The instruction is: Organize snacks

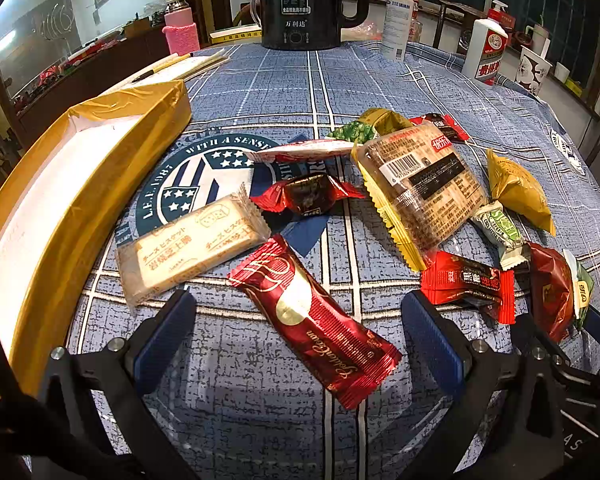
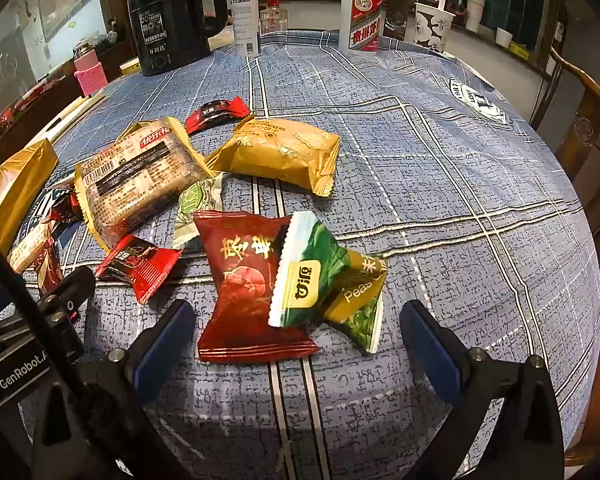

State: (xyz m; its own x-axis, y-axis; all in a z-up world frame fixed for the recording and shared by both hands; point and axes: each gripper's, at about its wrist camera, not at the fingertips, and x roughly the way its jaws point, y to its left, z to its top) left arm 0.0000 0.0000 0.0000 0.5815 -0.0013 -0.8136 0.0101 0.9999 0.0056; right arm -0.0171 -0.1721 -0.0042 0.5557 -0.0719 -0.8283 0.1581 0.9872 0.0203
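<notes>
Setting: blue checked cloth-covered worktop [image 1: 260,400], snacks scattered beside gold-sided cardboard tray [image 1: 112,160].
My left gripper [image 1: 298,342]: spread wide, empty, straddling long red foil bar [image 1: 314,320].
My right gripper [image 2: 298,346]: agape over red date packet [image 2: 248,284].
Risk: overlapping green pea pouch [image 2: 312,276] may drag along.
Legible: "Peas".

The surface [image 1: 260,400] wears a blue cloth with a white-and-dark grid and a navy star emblem [image 1: 204,176]. The box [image 1: 100,184] is golden yellow outside, white inside. A long wafer bar [image 1: 316,320] is glossy red with gold script; the biscuit pack [image 1: 192,246] is cream with brown print. In the right wrist view, a dark red pouch [image 2: 244,288] carries gold characters, the pea packet [image 2: 320,276] is green and yellow, and the cracker pack [image 2: 280,152] is mustard. The kettle [image 2: 172,16] is black.
</notes>
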